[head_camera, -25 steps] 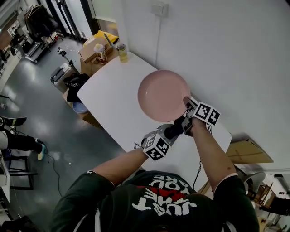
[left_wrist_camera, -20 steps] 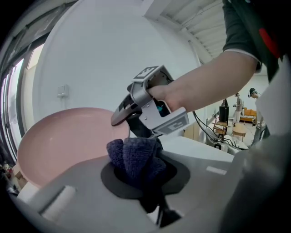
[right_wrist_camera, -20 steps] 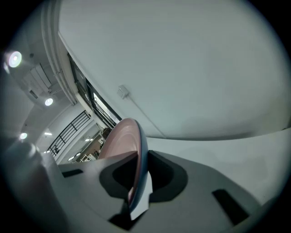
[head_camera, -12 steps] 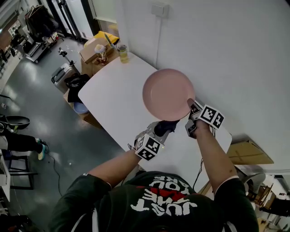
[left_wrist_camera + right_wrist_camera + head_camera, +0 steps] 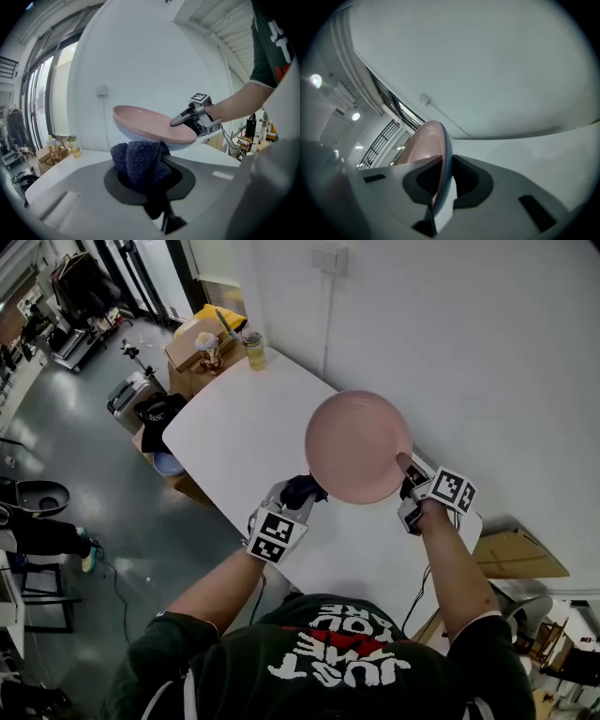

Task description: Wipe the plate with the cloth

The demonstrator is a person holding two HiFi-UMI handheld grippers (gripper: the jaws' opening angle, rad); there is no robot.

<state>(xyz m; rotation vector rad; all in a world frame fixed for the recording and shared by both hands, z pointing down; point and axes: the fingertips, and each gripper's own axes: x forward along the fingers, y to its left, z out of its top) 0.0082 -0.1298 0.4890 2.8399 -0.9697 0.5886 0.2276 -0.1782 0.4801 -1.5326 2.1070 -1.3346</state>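
Note:
A pink plate (image 5: 358, 446) hangs in the air over the white table (image 5: 234, 442), tilted. My right gripper (image 5: 410, 476) is shut on its right rim; in the right gripper view the plate (image 5: 423, 143) stands edge-on between the jaws. My left gripper (image 5: 302, 491) is shut on a bunched dark blue cloth (image 5: 301, 489) at the plate's lower left edge. From the left gripper view the cloth (image 5: 139, 163) sits just under the near rim of the plate (image 5: 150, 125), with the right gripper (image 5: 191, 120) behind it. Whether cloth and plate touch is unclear.
A bottle of yellowish liquid (image 5: 253, 350) and a cardboard box (image 5: 192, 337) stand at the table's far end. A white wall with a socket (image 5: 328, 257) runs along the table's right side. A bin (image 5: 129, 396) stands on the floor at left.
My left gripper has swung left with the cloth, from beside the right gripper to the plate's lower left edge. The plate and right gripper have drifted slightly right.

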